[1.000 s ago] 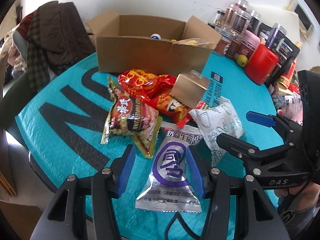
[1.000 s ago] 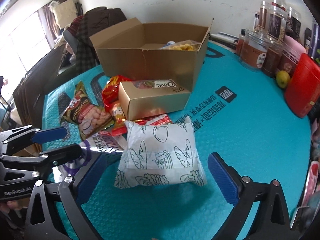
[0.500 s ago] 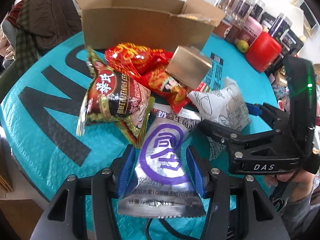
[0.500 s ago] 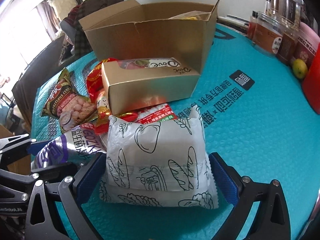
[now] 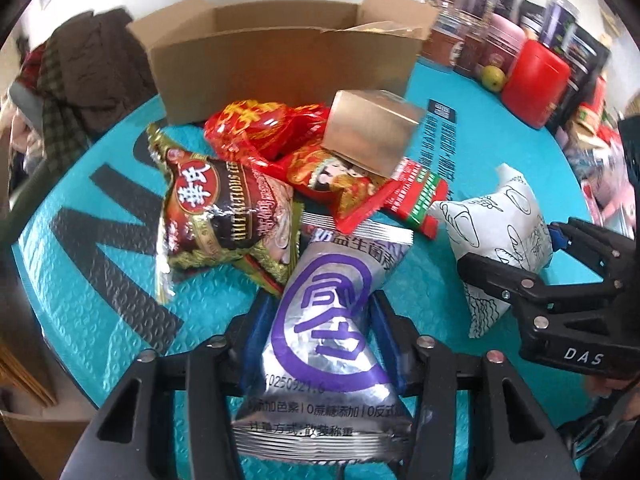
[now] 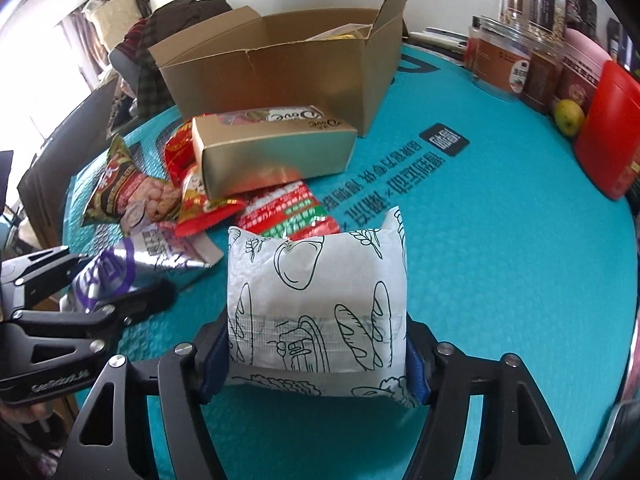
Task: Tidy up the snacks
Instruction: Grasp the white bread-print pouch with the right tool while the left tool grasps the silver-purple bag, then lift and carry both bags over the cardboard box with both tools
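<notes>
Barely underway: left tongs clamp the silver packet, right tongs clamp the white bread bag, while four snacks lie ahead of them, outside the cardboard box.

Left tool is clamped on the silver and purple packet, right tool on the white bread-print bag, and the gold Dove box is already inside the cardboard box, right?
Not quite. The gold Dove box is not in the cardboard box; the right wrist view shows it out on the teal table, resting on the red snack bags. The left tool does grip the silver and purple packet, and the right tool the white bread-print bag.
</notes>
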### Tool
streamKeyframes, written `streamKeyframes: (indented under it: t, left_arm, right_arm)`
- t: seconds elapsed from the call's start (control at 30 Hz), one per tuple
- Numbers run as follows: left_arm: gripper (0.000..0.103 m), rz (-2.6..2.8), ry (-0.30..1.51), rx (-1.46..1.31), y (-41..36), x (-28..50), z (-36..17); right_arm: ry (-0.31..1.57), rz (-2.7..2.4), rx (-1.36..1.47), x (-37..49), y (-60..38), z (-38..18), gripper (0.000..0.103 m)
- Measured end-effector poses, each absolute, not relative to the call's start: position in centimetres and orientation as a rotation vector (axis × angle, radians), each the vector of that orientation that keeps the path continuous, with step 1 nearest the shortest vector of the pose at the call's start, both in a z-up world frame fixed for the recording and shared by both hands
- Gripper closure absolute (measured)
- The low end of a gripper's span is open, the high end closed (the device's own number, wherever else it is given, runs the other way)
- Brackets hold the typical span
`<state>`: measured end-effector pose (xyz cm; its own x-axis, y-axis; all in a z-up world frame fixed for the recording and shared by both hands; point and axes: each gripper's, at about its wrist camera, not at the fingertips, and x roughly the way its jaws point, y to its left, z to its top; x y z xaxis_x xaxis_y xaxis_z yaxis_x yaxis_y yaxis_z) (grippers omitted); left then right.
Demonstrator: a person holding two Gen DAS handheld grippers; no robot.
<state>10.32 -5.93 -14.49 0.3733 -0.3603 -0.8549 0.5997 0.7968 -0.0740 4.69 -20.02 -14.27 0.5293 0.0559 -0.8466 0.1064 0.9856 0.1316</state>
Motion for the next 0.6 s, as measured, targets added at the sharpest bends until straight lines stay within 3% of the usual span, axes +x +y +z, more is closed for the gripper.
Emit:
streamKeyframes:
  t: [0.6]
  left_arm:
    - [0.066,-0.661,1.008,0.187,-3.6,7.6,-12.5]
  right_arm:
    - [1.007,-0.014,0.261,1.7,-19.8,-14.0,0.034]
